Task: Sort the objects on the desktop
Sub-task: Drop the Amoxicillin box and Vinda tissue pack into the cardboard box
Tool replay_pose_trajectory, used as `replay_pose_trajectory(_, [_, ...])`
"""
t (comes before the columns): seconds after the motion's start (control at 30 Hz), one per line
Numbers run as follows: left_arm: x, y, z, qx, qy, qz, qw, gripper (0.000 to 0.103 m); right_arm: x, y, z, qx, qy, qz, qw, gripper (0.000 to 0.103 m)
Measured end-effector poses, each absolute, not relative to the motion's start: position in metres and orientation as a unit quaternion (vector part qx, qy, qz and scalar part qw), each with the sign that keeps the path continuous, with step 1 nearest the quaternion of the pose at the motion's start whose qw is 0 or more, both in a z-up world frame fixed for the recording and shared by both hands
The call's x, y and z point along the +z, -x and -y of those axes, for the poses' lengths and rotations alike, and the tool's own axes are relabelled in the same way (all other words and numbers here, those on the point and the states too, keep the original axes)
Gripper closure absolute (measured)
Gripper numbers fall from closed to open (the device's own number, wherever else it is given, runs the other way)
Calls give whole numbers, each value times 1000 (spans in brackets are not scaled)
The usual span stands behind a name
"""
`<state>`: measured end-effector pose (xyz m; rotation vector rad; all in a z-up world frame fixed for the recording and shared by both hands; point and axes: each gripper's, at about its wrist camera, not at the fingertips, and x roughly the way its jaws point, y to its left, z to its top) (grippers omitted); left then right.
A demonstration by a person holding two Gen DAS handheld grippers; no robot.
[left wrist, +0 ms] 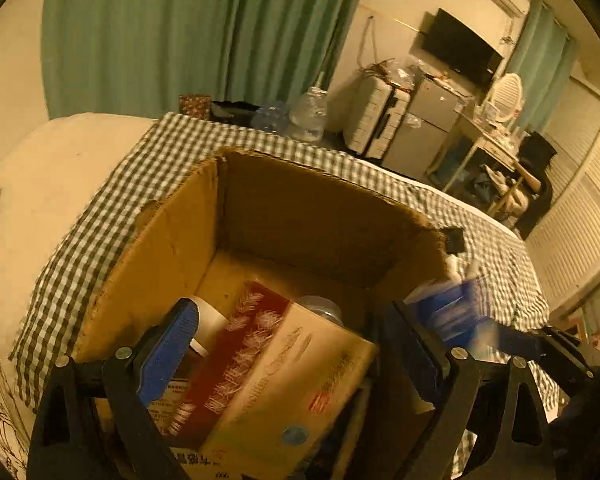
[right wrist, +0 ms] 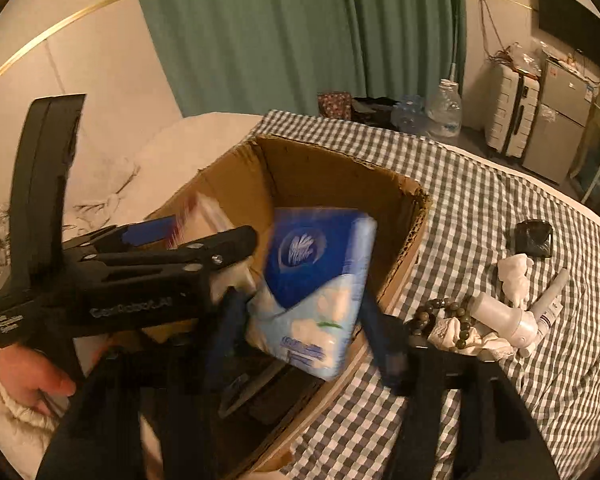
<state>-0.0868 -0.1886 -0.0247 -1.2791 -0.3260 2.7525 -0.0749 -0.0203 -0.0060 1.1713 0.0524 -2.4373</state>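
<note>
An open cardboard box (left wrist: 172,240) stands on a checkered cloth; it also shows in the right wrist view (right wrist: 408,216). My left gripper (left wrist: 296,336) hangs over the box, its jaws around a tan and red carton (left wrist: 276,376) that stands in the box. Whether the pads press on it I cannot tell. A white tape roll (left wrist: 210,324) lies beside the carton. My right gripper (right wrist: 304,328) is shut on a blue and white tissue pack (right wrist: 316,280) and holds it over the box's right side. The pack shows blurred in the left wrist view (left wrist: 452,312).
On the cloth right of the box lie a bead bracelet (right wrist: 440,312), a white bottle (right wrist: 504,316), a white tube (right wrist: 552,300), crumpled tissue (right wrist: 514,272) and a small black object (right wrist: 534,236). Water bottles (right wrist: 444,108) stand behind the bed. White bedding (left wrist: 40,184) lies to the left.
</note>
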Motion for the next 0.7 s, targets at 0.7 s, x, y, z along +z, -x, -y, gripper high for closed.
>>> replay_pose_trajectory(0.7, [-1, 45, 2, 906, 394, 37, 151, 0, 12, 62, -239, -920, -374, 112, 17, 27])
